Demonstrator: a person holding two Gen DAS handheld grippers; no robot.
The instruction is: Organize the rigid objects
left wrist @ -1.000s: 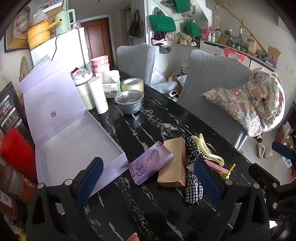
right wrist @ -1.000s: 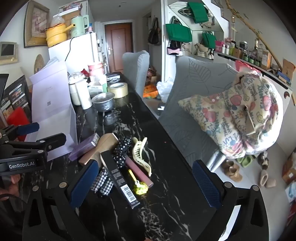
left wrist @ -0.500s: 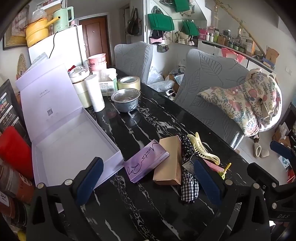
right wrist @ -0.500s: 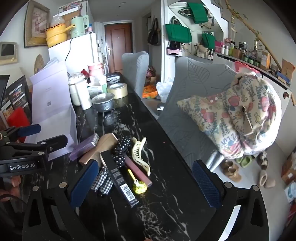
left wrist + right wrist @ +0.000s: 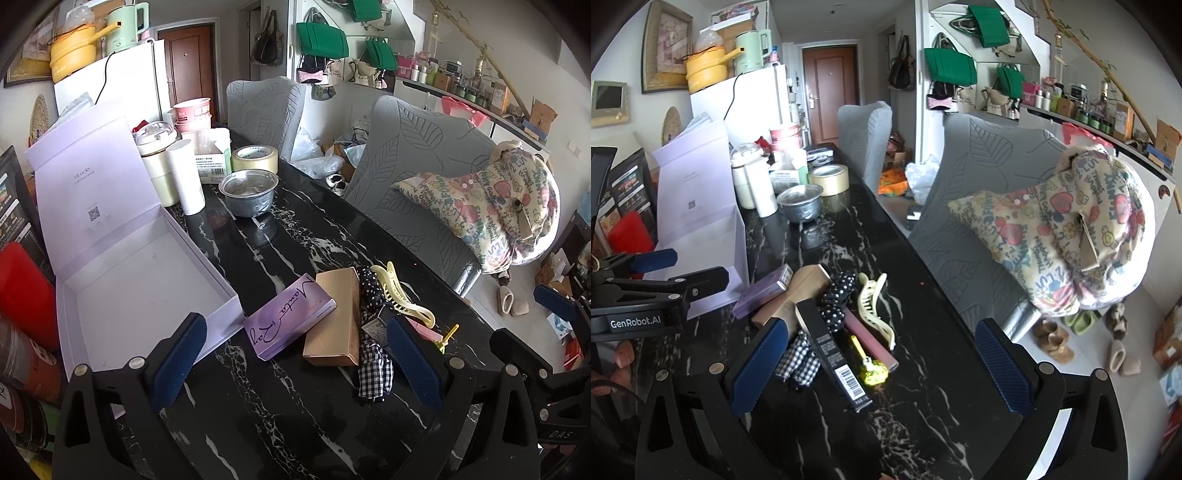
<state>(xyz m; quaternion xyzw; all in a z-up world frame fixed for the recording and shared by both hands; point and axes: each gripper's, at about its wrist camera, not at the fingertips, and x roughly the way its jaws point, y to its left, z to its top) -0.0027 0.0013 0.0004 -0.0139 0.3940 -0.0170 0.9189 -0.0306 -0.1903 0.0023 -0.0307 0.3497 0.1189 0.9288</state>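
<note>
The open lavender box (image 5: 147,291) lies empty on the left of the black marble table (image 5: 295,406). Just right of it, the purple carton (image 5: 290,321) leans against the gold carton (image 5: 334,317); both look light, stiff and smooth, best pinched across their short width. The cream hair claw (image 5: 873,310), probably brittle, wants its spine. Left gripper (image 5: 295,360) and right gripper (image 5: 882,363) both gape, carrying nothing.

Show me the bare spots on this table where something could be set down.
Free: the inside of the open lilac box; the black tabletop between the steel bowl and the gold box; the near strip before both open grippers. Crowded: the pile around the hair claw, and the far end by the tape roll.
</note>
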